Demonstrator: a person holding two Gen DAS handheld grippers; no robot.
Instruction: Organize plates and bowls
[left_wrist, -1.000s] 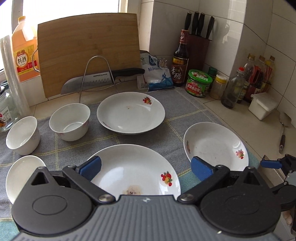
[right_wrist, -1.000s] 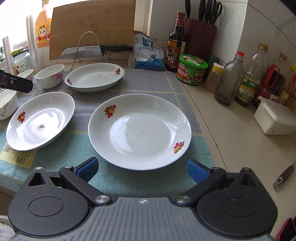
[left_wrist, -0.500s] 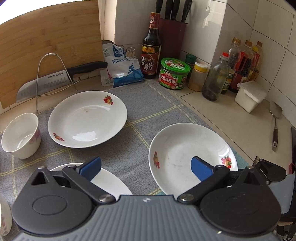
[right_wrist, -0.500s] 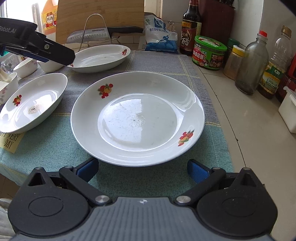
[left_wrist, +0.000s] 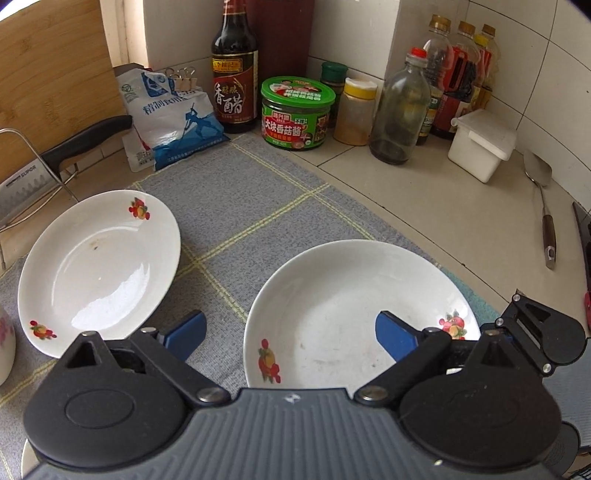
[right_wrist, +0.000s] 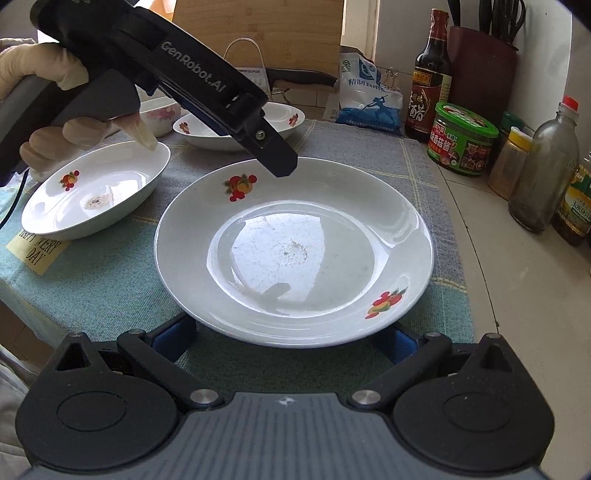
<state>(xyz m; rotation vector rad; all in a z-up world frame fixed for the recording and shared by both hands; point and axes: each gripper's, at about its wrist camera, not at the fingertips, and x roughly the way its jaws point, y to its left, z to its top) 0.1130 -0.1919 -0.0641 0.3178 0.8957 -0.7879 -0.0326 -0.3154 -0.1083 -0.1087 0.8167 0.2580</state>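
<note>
A white plate with fruit prints (right_wrist: 295, 251) lies on the cloth in front of me. My right gripper (right_wrist: 291, 341) is open, its blue pads low on either side of the plate's near rim and partly hidden under it. My left gripper (left_wrist: 291, 338) hangs over the same plate (left_wrist: 354, 314). Its jaws are closing with the plate's left rim between them, one pad over the cloth and one over the plate's inside, neither pressing. In the right wrist view a gloved hand holds the left gripper (right_wrist: 280, 166) above the plate's far-left rim.
A second plate (left_wrist: 99, 266) lies further back, a third with a food stain (right_wrist: 96, 192) to the left, and a small bowl (right_wrist: 159, 112) behind. Bottles, a green jar (left_wrist: 297, 112) and a white box (left_wrist: 480, 144) line the tiled wall. A spatula (left_wrist: 543, 210) lies on the counter.
My left gripper has swung right, from the stained plate to the plate at the right, and its jaws have narrowed a little. My right gripper has come lower and closer to that plate's near rim.
</note>
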